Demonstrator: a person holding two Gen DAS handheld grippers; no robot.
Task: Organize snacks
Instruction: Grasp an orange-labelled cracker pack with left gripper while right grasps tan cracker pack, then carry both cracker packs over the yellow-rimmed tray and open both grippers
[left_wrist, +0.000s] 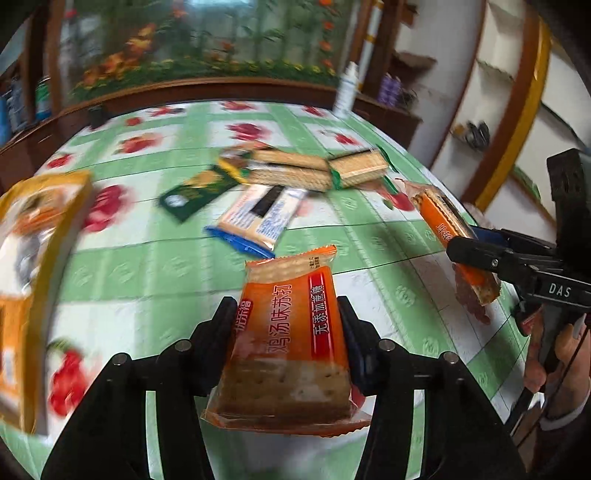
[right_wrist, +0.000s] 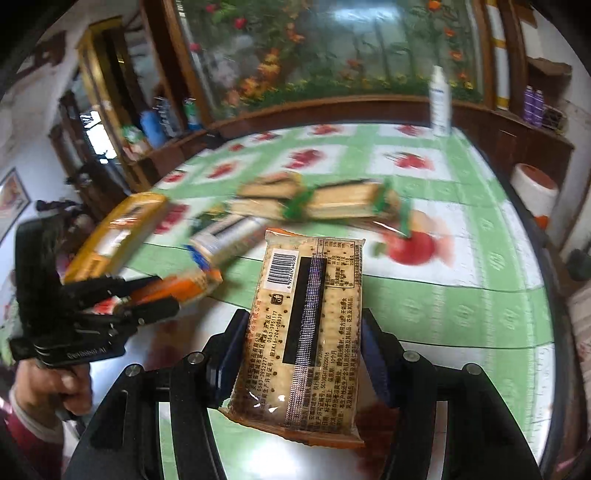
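Observation:
My left gripper (left_wrist: 288, 314) is shut on an orange soda-cracker packet (left_wrist: 291, 332), held above the table, printed face up. My right gripper (right_wrist: 301, 325) is shut on a second orange cracker packet (right_wrist: 306, 332), barcode side up. Each gripper shows in the other's view: the right one (left_wrist: 476, 258) at the right with its packet (left_wrist: 443, 218), the left one (right_wrist: 147, 299) at the left with its packet (right_wrist: 184, 284). Loose snacks lie mid-table: green-ended wafer packs (left_wrist: 325, 170) (right_wrist: 332, 203), a dark green packet (left_wrist: 195, 192) and a blue-ended cracker packet (left_wrist: 258, 218) (right_wrist: 218, 240).
The table has a green-and-white cloth with red fruit print (left_wrist: 147, 258) (right_wrist: 461, 295). A yellow-orange snack box (left_wrist: 33, 258) (right_wrist: 118, 236) stands at the left. A white spray bottle (left_wrist: 345, 90) (right_wrist: 439, 103) stands at the far edge. Wooden shelves and a flower mural lie behind.

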